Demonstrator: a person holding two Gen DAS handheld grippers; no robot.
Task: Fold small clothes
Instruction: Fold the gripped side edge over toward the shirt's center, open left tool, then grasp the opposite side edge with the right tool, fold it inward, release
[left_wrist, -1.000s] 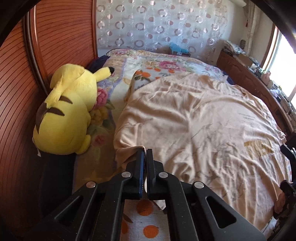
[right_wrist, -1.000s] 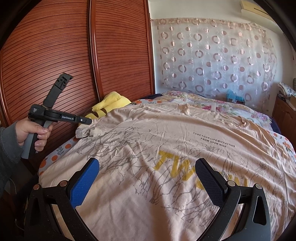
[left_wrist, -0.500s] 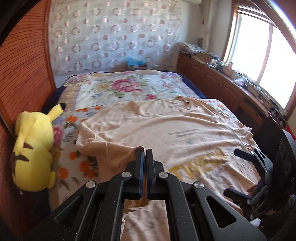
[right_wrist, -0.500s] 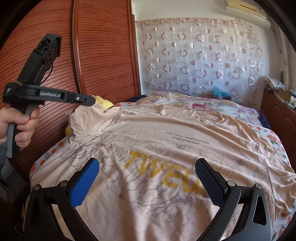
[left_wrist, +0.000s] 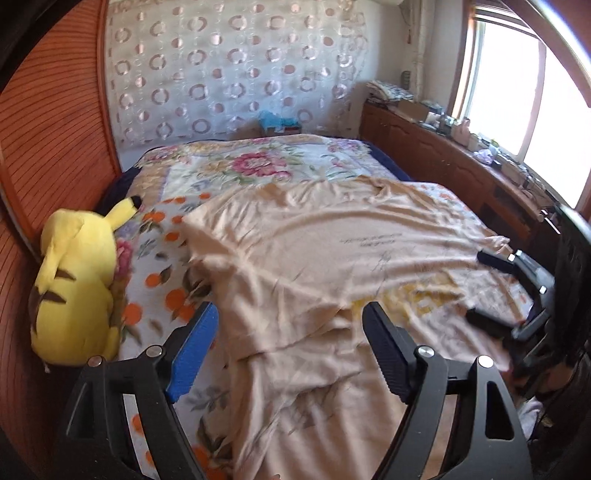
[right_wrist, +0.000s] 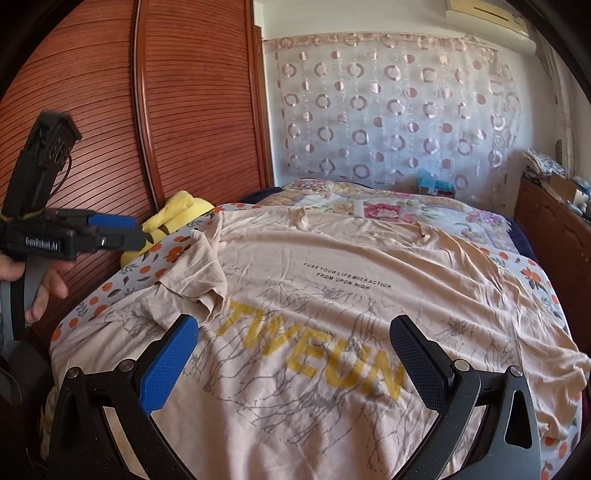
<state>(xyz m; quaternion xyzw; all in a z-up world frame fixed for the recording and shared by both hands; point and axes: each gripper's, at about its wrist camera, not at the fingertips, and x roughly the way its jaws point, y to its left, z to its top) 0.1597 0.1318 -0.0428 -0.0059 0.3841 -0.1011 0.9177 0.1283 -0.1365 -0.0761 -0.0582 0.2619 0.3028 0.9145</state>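
Note:
A peach T-shirt (right_wrist: 332, 295) with yellow letters lies spread front up on the bed. Its left sleeve (right_wrist: 199, 273) is folded inward and rests crumpled on the shirt's body. A hand holds my left gripper (right_wrist: 125, 232) above the bed's left edge, beside that sleeve. Its jaws are opening, with nothing between them. In the left wrist view the left gripper (left_wrist: 290, 314) hovers over the folded sleeve (left_wrist: 258, 295). My right gripper (right_wrist: 295, 325) stands open low over the shirt's lower front, its pads off the cloth. It shows at the right edge (left_wrist: 480, 286) of that view too.
A yellow plush toy (left_wrist: 74, 280) lies between the bed's left side and the ribbed wooden wardrobe doors (right_wrist: 184, 110). The floral bedspread (left_wrist: 258, 166) shows beyond the shirt. A wooden sideboard (left_wrist: 443, 158) with clutter runs along the right under the window.
The left gripper, shut on the sleeve before, carried it up and inward, then opened. The sleeve now lies folded on the shirt. The right gripper stayed open and hardly moved.

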